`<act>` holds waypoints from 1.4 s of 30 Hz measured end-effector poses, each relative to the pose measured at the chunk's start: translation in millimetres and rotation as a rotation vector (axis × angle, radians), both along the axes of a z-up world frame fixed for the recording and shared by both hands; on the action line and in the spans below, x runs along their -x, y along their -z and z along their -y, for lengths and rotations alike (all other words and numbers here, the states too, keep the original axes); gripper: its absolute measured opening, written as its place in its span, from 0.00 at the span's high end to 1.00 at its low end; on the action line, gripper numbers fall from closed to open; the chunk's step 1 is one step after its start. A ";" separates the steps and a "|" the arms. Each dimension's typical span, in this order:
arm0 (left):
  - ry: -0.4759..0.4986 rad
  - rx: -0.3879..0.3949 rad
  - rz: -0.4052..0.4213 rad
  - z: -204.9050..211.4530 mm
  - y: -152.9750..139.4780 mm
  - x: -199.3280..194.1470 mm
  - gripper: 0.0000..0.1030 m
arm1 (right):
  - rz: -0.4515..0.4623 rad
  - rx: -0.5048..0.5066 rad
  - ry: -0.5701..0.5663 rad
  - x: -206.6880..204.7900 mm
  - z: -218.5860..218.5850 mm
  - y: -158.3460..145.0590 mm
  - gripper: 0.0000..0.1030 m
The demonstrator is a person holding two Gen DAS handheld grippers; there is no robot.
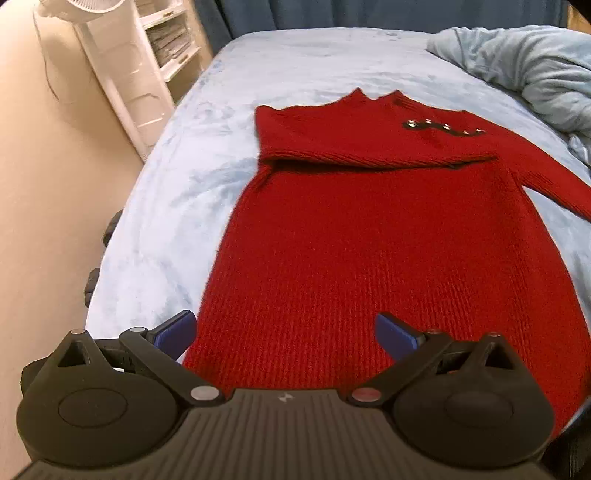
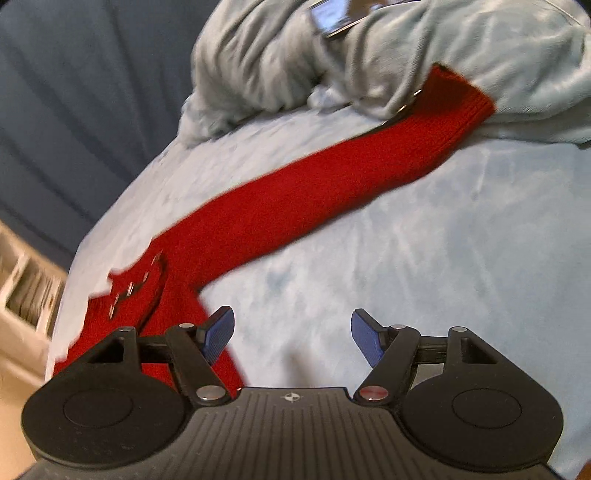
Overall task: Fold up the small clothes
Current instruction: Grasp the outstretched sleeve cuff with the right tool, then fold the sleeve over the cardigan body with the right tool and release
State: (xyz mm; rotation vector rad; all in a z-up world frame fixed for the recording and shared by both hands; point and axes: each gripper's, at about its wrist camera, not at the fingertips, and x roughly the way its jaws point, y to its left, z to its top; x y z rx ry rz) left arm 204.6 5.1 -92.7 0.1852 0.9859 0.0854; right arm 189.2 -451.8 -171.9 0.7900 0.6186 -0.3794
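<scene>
A red knit sweater (image 1: 369, 240) lies flat on the pale blue bed (image 1: 295, 66), collar at the far end, metal buttons on its right shoulder. One sleeve is folded across the chest. The other sleeve (image 2: 332, 177) stretches out to the right, its cuff touching the rumpled blanket. My left gripper (image 1: 286, 334) hovers open above the sweater's hem, with only cloth below its blue pads. In the right wrist view my right gripper (image 2: 291, 338) stands open over bare bedding just right of the sweater's side, nothing between its fingers.
A crumpled light blue blanket (image 1: 524, 70) is heaped at the bed's far right, with a shiny flat object (image 2: 340, 16) on it. A white shelf unit and fan (image 1: 122, 62) stand left of the bed. Dark blue curtains (image 1: 369, 14) hang behind.
</scene>
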 end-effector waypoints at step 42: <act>-0.310 0.079 0.036 -160.5 15.2 -10.7 0.00 | 0.087 0.646 -0.977 -207.0 -341.5 -42.5 0.46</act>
